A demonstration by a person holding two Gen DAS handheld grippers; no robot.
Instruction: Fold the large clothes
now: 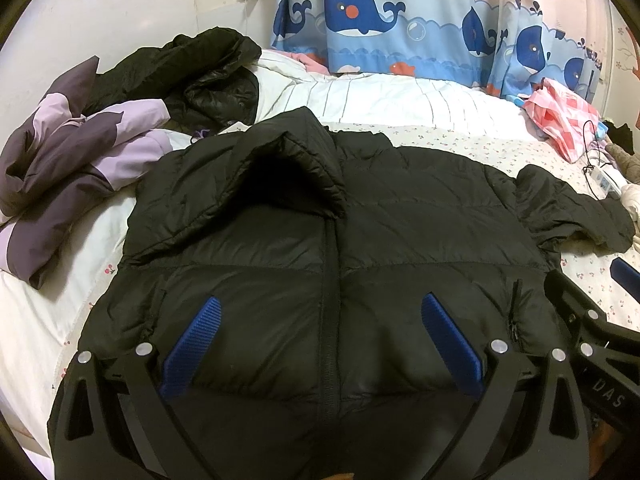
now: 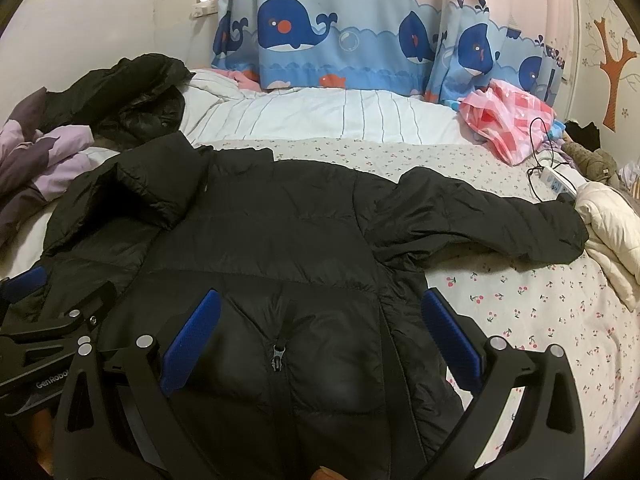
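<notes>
One sleeve of the black puffer jacket (image 2: 280, 240), front-up on the bed (image 2: 520, 300), looks folded in; the right sleeve (image 2: 480, 216) remains outstretched, left gripper (image 1: 320, 340) and right gripper (image 2: 320, 340) both released, holding nothing.

The bed (image 2: 520, 304) carries a black jacket (image 2: 280, 232) and purple coat (image 1: 72, 160).

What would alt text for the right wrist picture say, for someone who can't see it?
A black puffer jacket lies spread front-up on a cherry-print bed, one sleeve stretched right, with the open blue-padded right tongs over its hem. Behind are whale curtains; the left tongs show at the left edge.
</notes>
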